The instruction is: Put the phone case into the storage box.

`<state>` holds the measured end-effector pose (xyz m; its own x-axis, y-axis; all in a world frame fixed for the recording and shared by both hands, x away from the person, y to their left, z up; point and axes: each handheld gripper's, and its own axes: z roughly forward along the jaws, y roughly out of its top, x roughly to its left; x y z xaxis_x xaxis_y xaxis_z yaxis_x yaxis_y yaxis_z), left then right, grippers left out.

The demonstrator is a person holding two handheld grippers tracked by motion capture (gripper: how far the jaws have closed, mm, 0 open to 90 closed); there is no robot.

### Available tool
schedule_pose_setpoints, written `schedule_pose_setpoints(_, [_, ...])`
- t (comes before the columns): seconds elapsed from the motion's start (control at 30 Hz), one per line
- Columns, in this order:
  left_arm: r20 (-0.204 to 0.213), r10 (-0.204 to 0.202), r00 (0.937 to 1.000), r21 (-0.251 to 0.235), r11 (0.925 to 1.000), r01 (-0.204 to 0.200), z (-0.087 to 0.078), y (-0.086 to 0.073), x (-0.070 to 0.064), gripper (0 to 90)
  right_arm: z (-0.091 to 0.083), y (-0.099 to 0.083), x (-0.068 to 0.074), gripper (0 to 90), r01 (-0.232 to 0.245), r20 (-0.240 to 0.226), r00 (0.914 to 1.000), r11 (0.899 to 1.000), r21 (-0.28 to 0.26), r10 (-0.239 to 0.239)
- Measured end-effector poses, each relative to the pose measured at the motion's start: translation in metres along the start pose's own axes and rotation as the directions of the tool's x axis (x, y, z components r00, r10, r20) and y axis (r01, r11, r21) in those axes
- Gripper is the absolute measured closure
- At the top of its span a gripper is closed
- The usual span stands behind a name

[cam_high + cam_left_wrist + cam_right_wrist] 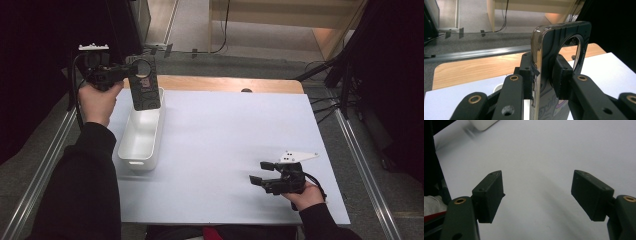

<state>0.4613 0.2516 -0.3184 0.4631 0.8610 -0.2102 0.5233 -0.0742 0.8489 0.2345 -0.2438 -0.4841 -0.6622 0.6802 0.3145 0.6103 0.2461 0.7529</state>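
Observation:
A dark phone case [145, 85] with a large round hole near its top hangs upright over the far end of a white oblong bin [131, 150]. My left gripper [131, 71] is shut on the case's upper part. In the left gripper view the case [564, 42] stands edge-on between the two pads, which press on both of its faces. My right gripper [261, 172] rests low over the white table sheet at the front right, open, with nothing between its fingers [490, 195].
The white sheet [225, 130] covers most of a wooden table [225, 84]. A corner of the bin [482, 123] lies far off in the right gripper view. Dark stands and cables line the right side beyond the table.

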Motion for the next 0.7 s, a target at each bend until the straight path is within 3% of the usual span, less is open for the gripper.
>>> schedule_pose_setpoints(0.7, [-0.036, 0.024, 0.9990, -0.011, 0.9996, -0.024, 0.022, -0.005, 0.014, 72.6, -0.002, -0.001, 0.000, 25.2, -0.005, 0.000, 1.0000, 1.000, 0.000, 0.005])
